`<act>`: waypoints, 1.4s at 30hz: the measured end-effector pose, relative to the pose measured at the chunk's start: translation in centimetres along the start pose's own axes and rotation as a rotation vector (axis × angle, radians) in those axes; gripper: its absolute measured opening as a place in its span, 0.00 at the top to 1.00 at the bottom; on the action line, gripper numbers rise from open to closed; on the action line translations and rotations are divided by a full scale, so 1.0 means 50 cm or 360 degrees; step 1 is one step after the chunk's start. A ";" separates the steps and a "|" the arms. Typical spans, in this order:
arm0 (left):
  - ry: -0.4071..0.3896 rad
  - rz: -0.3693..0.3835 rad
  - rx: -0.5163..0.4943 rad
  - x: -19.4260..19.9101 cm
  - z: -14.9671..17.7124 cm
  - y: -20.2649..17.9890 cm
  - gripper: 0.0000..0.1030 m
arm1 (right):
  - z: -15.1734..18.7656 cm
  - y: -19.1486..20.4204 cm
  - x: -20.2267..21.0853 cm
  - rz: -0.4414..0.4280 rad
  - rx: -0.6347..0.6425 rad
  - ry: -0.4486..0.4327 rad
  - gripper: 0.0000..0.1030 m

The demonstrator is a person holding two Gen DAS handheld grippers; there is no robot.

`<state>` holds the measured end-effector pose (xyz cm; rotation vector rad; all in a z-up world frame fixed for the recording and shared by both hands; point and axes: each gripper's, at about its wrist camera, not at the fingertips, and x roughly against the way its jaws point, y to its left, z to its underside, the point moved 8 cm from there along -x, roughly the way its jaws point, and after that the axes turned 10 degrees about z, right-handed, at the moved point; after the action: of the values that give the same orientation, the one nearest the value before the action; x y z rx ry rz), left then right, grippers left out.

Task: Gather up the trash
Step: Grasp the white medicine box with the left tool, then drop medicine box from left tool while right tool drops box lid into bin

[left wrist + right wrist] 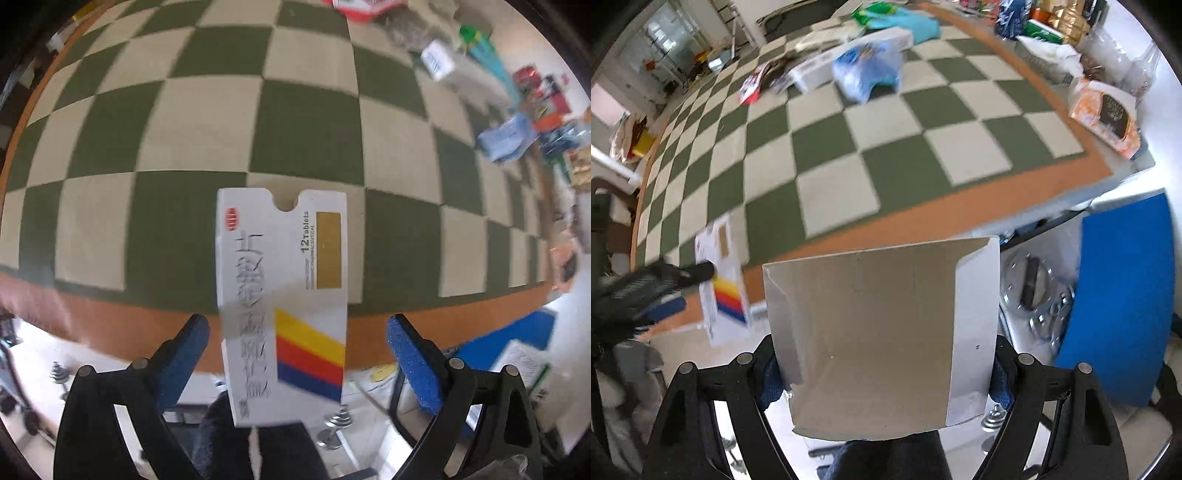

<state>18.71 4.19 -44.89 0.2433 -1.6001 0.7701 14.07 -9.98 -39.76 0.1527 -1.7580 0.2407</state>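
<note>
A white tablet box (255, 280) with yellow, red and blue stripes hangs upright between the blue pads of my left gripper (298, 326). The jaws stand wide, with a gap on each side of the box, so neither pad touches it. It sits over the orange front edge of the checkered mat (177, 122). In the right wrist view the same tablet box (720, 280) shows at the far left, beside the blurred left gripper (661, 291). My right gripper (886, 360) is shut on an open grey cardboard carton (871, 325), its pads pressing the two side walls.
Clutter lies along the mat's far side: a blue plastic bag (868, 70), a long white box (849, 55), a red packet (751, 86). An orange snack bag (1104, 118) sits at the right edge. A blue panel (1123, 295) and metal weights (1034, 291) are below the table edge.
</note>
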 end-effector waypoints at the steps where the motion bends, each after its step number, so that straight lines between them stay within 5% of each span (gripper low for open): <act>1: -0.0039 -0.0049 -0.0038 0.000 -0.003 -0.005 0.12 | -0.010 -0.003 -0.007 0.0011 -0.0008 0.0008 0.17; 4: -0.0098 -0.0206 -0.0164 0.002 -0.002 -0.010 0.33 | -0.028 -0.008 -0.025 0.0012 -0.0027 0.0035 0.17; 9: -0.0110 -0.0114 -0.0168 0.013 0.043 0.014 0.33 | -0.002 -0.003 -0.039 -0.0036 -0.0025 0.0060 0.17; 17: -0.0106 0.0062 0.0050 0.046 0.280 0.177 0.33 | 0.127 0.053 -0.086 -0.0170 0.0106 0.0205 0.17; 20: -0.0037 0.0092 0.0203 -0.046 0.311 0.270 0.33 | 0.194 0.096 -0.158 -0.0197 0.0187 0.0307 0.17; 28: 0.0142 0.0265 0.0440 -0.359 0.256 0.446 0.32 | 0.295 0.236 -0.461 -0.0346 0.0187 0.0534 0.16; 29: 0.0153 0.0250 0.0421 -0.386 0.249 0.456 0.31 | 0.302 0.255 -0.500 -0.0374 0.0171 0.0541 0.16; 32: 0.0166 0.0177 0.0369 -0.475 0.206 0.471 0.01 | 0.325 0.318 -0.614 -0.0443 0.0226 0.0610 0.11; 35: 0.0159 0.0077 0.0332 -0.503 0.197 0.511 0.00 | 0.358 0.366 -0.710 -0.0457 0.0288 0.0692 0.00; 42: 0.0037 -0.0200 0.0228 -0.430 0.241 0.538 0.00 | 0.387 0.358 -0.765 -0.0073 0.0543 0.0521 0.00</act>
<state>-1.96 11.39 -74.09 0.4327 -1.4947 0.7878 -0.89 1.47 -82.20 0.3781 -1.3766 0.5034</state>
